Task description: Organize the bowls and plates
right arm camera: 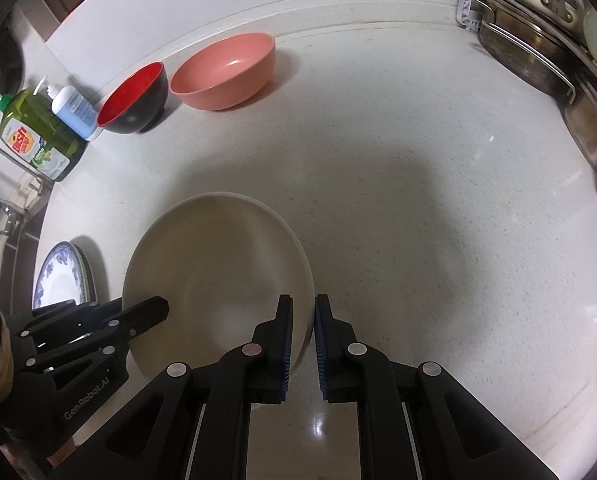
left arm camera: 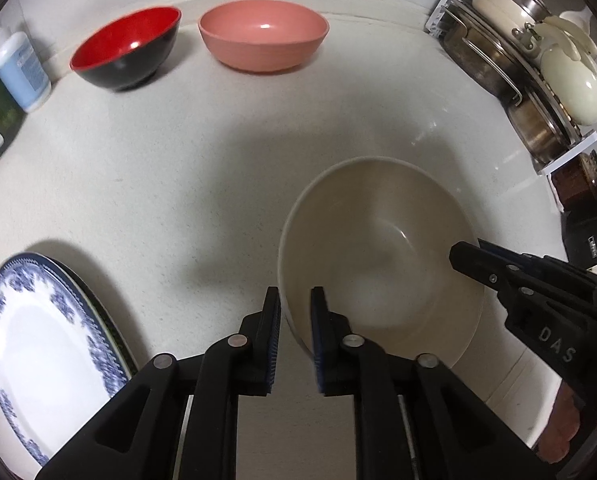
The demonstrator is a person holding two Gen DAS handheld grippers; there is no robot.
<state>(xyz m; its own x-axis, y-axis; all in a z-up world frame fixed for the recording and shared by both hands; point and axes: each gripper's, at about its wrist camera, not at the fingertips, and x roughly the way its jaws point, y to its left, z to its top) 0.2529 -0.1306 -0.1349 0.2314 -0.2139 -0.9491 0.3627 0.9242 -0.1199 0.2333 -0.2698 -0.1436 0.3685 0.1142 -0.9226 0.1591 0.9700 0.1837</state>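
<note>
A large cream bowl (left arm camera: 382, 252) (right arm camera: 214, 264) is held between both grippers above the white counter. My left gripper (left arm camera: 296, 312) straddles the bowl's left rim, one finger outside and one inside, shut on it. My right gripper (right arm camera: 303, 320) is shut on the bowl's right rim in the same way. A pink bowl (left arm camera: 263, 34) (right arm camera: 226, 72) and a red-and-black bowl (left arm camera: 126, 46) (right arm camera: 136, 98) stand at the back by the wall. A blue-patterned white plate (left arm camera: 46, 344) (right arm camera: 60, 276) lies stacked on a darker plate at the front left.
A rack of pots and lids (left arm camera: 538, 76) (right arm camera: 558, 52) stands at the right. A blue-white pump bottle (left arm camera: 20, 68) (right arm camera: 76, 112) and a green dish soap bottle (right arm camera: 38, 136) stand at the left, beside a sink faucet (right arm camera: 2, 168).
</note>
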